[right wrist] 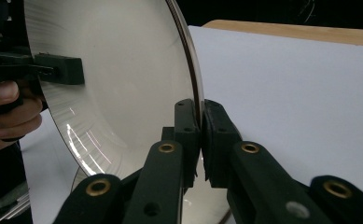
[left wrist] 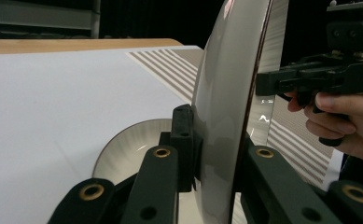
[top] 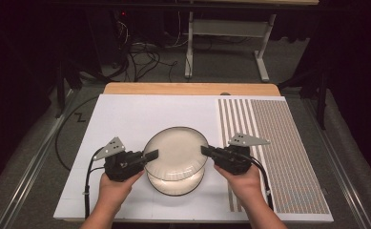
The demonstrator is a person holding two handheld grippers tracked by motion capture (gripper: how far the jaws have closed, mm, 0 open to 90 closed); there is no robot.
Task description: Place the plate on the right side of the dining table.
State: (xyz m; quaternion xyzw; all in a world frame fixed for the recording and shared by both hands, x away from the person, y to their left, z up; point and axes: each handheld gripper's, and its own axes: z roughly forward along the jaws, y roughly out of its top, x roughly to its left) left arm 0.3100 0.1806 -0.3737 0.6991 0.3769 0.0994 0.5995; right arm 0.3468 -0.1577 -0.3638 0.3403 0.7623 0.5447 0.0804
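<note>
2 cream plates with dark rims sit at the near centre of the white sheet (top: pixel 126 114) covering the table (top: pixel 188 88). The upper plate (top: pixel 176 152) is glossy with fine radial lines, raised above the lower plate (top: pixel 176 185), which lies flat on the sheet. The left gripper (top: pixel 150 155) has its jaws clamped on the upper plate's left rim; the right gripper (top: pixel 205 150) has its jaws clamped on the right rim. Bare sheet lies beyond and to the left; a striped mat (top: pixel 278 152) lies just right.
</note>
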